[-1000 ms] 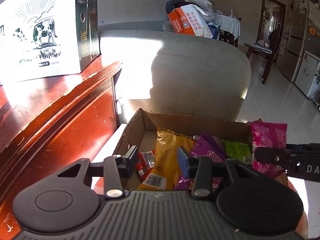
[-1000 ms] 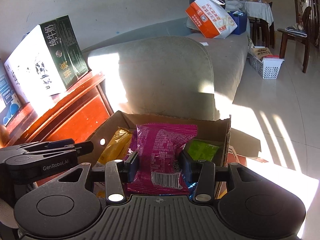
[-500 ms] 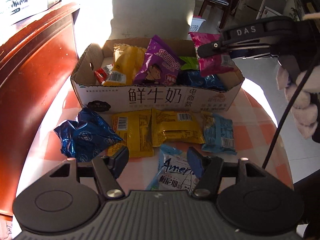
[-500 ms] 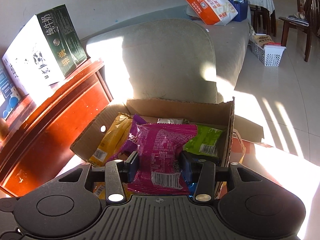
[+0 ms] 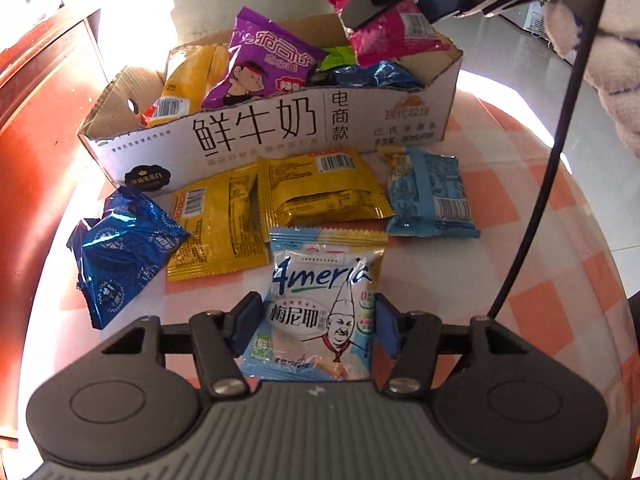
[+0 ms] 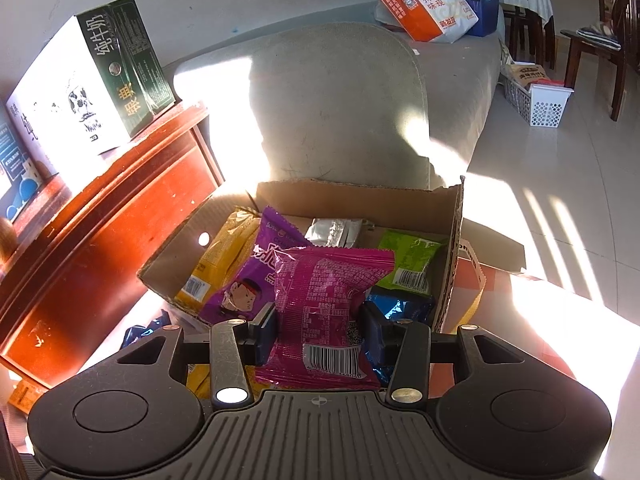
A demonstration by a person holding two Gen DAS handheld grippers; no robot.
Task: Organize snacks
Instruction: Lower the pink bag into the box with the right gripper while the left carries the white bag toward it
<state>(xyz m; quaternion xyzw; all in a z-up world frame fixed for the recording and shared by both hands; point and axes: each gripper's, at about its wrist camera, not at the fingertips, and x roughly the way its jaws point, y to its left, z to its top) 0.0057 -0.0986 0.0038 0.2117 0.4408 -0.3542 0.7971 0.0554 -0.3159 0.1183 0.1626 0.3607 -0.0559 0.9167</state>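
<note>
Carton (image 5: 256, 136): cardboard box sitting open on the checked desk (image 5: 520, 240), holding yellow, purple, green and blue snack packets.
Right tongs (image 6: 318, 334): clamping a pink packet (image 6: 328, 304) by its sides, holding it over the carton's right end.
Left tongs (image 5: 310, 320): jaws closing around a white-and-blue packet (image 5: 320, 304) lying flat on the desk; pads sitting at its edges, firm contact not discernible.
Loose packets: two yellow packets (image 5: 324, 192), a light blue packet (image 5: 432, 196) and a dark blue foil packet (image 5: 120, 252) lying in front of the carton.
</note>
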